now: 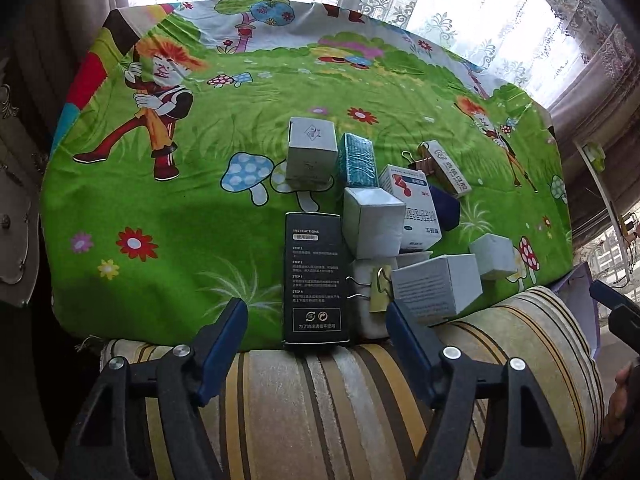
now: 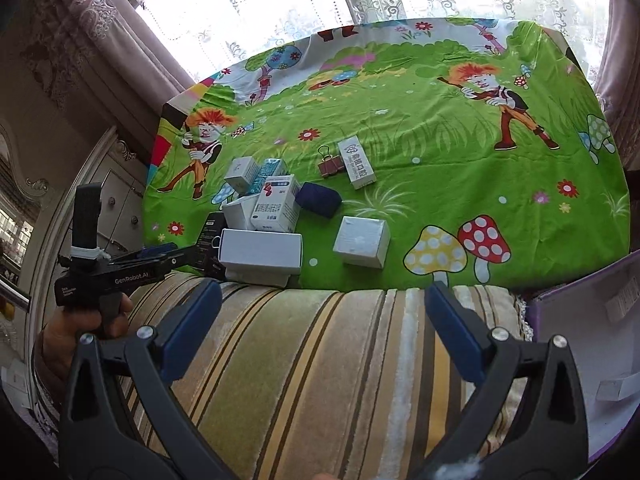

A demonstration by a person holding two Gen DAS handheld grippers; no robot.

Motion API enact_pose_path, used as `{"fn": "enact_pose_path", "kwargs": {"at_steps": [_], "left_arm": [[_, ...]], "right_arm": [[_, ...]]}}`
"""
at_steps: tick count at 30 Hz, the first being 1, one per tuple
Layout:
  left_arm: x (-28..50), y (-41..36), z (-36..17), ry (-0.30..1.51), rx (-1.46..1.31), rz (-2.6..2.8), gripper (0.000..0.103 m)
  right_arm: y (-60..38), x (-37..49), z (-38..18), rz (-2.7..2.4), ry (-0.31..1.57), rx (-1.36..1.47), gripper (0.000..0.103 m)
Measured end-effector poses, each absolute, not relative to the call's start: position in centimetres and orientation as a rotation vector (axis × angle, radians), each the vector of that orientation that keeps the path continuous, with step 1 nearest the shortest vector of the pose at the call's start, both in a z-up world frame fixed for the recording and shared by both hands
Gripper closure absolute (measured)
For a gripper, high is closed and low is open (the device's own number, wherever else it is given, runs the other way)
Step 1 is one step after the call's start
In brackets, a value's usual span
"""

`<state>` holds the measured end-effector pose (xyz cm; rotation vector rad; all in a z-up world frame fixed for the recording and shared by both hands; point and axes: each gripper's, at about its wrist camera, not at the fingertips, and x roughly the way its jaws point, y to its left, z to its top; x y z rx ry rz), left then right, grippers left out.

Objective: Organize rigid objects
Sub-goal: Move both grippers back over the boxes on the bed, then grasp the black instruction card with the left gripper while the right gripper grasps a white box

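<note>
Several small boxes lie in a heap on a green cartoon cloth [image 1: 160, 208]. A black instructions box [image 1: 316, 280] lies nearest my open, empty left gripper [image 1: 318, 312], which hovers just short of it over a striped cushion [image 1: 340, 400]. White boxes [image 1: 374, 220], a red-and-white medicine box [image 1: 416, 208], a teal box [image 1: 358, 160] and a dark blue box [image 1: 446, 208] sit behind. My right gripper [image 2: 322, 296] is open and empty over the cushion, near a lone white box [image 2: 362, 242] and a long white box [image 2: 262, 250]. The left gripper also shows in the right wrist view [image 2: 160, 258].
A gold binder clip [image 1: 380, 284] and a brown binder clip [image 2: 330, 166] lie among the boxes, beside a narrow white box [image 2: 357, 162]. A purple open box [image 2: 588, 360] stands at the right of the cushion. Curtains and a window lie behind the cloth.
</note>
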<state>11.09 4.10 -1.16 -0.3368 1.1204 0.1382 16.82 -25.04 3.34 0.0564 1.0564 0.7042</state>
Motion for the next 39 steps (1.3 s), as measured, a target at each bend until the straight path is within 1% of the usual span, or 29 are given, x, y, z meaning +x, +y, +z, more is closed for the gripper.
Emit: {"fn": "enact_pose_path", "kwargs": {"at_steps": [5, 10, 13, 14, 15, 39], "left_arm": [[11.4, 4.1, -2.0, 1.152, -0.330, 0.128, 0.033], [11.7, 3.8, -3.0, 1.185, -0.315, 0.114, 0.042], [11.9, 3.7, -3.5, 1.202, -0.320, 0.106, 0.053], [12.0, 3.8, -3.7, 1.208, -0.323, 0.102, 0.059], [12.0, 3.8, -3.9, 1.213, -0.325, 0.100, 0.060], [11.9, 3.8, -4.0, 1.202, -0.323, 0.085, 0.061]], "right_arm": [[-22.1, 18.0, 1.8, 0.778, 1.130, 0.060, 0.001], [-19.7, 19.7, 0.1, 0.818, 1.213, 0.081, 0.001], [-18.3, 20.4, -0.8, 0.841, 1.267, 0.091, 0.001], [-17.9, 20.5, -1.1, 0.848, 1.281, 0.094, 0.001], [-17.5, 20.7, -1.3, 0.855, 1.292, 0.095, 0.001], [-13.1, 22.3, -4.8, 0.834, 1.375, 0.008, 0.000]]}}
